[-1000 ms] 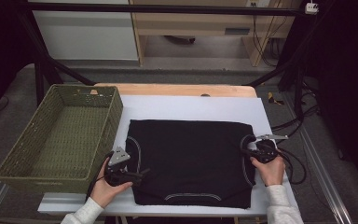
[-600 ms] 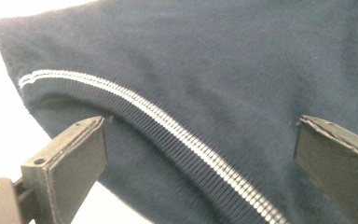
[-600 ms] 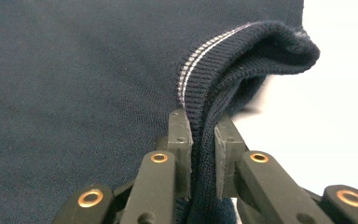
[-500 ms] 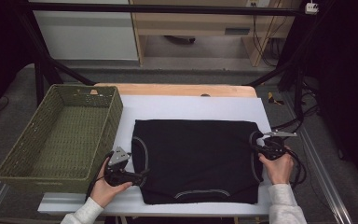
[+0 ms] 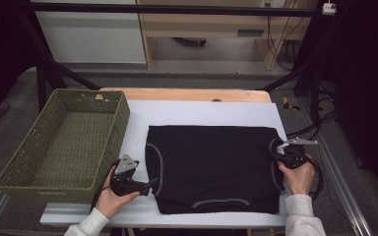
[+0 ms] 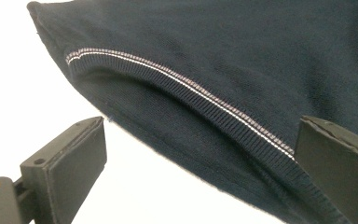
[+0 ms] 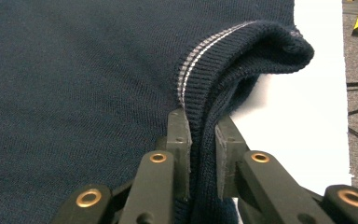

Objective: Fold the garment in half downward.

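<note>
Dark sweater [image 5: 211,167] flat on the white table [image 5: 202,113], no writing legible.
Right gripper [image 7: 200,135] pinches its striped cuff; left gripper [image 6: 200,154] gapes wide at the opposite edge, both hands low.

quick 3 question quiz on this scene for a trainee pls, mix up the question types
1. True or false: the right gripper is shut on the ribbed edge of the black garment.
2. How do the left gripper fingers stand? A) clamped on the garment B) open, with the hem between them C) shut on the basket
3. Where does the green woven basket sit relative to the garment in the high view?

Key: 1 true. 2 B. 3 to its left, on the table's left edge.
</note>
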Demonstrator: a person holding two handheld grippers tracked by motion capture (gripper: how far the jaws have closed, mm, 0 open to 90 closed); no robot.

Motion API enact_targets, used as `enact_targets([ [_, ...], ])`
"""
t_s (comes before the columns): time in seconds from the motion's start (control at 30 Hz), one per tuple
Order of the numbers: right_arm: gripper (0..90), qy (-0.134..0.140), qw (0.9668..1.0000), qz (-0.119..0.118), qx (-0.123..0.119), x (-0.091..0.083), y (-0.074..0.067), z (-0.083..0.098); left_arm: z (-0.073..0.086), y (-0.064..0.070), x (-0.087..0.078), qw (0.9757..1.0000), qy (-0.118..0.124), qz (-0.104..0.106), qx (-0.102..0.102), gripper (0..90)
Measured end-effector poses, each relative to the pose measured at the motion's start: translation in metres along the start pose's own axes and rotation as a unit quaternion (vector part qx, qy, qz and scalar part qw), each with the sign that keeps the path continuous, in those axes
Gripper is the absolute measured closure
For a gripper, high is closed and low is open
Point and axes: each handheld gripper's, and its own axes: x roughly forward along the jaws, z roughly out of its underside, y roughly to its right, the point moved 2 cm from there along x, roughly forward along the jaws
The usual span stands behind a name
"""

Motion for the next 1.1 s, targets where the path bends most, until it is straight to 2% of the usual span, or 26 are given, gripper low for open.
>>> enact_targets([
  [0.17, 78.8, -0.002, 1.0, -0.001, -0.003, 0.003, 0.001, 0.003, 0.0, 0.0, 0.0, 1.0, -0.001, 0.001, 0.001, 2.1],
  [0.23, 76.5, 0.006, 1.0, -0.004, -0.003, 0.004, 0.0, 0.005, 0.0, 0.001, 0.001, 1.0, -0.002, 0.003, 0.003, 2.1],
  [0.4, 53.7, 0.036, 0.9991, -0.007, -0.024, 0.0, -0.001, 0.005, -0.002, 0.0, 0.001, 1.0, -0.002, 0.004, 0.003, 2.0],
  [0.53, 33.7, 0.066, 0.9971, -0.024, -0.03, -0.007, -0.005, 0.003, -0.004, 0.0, 0.0, 1.0, 0.001, 0.005, 0.002, 1.7],
  [0.63, 26.3, 0.092, 0.9939, -0.049, -0.036, -0.014, -0.011, -0.001, -0.006, 0.0, 0.0, 1.0, -0.001, 0.008, 0.002, 1.2],
  [0.67, 24.7, 0.105, 0.9918, -0.064, -0.035, -0.017, -0.014, -0.003, -0.006, 0.0, 0.0, 1.0, -0.001, 0.008, 0.003, 1.0],
  [0.8, 17.4, 0.129, 0.9858, -0.099, -0.045, -0.024, -0.027, -0.007, -0.01, 0.0, 0.0, 0.9999, -0.001, 0.014, 0.001, 0.3],
  [0.93, 14.5, 0.14, 0.9796, -0.132, -0.057, -0.029, -0.044, -0.01, -0.016, 0.0, 0.001, 0.9998, -0.003, 0.018, 0.0, 0.0],
  [1.1, 12.7, 0.142, 0.9737, -0.162, -0.074, -0.031, -0.061, -0.008, -0.023, 0.001, 0.003, 0.9998, -0.008, 0.02, 0.004, 0.0],
])
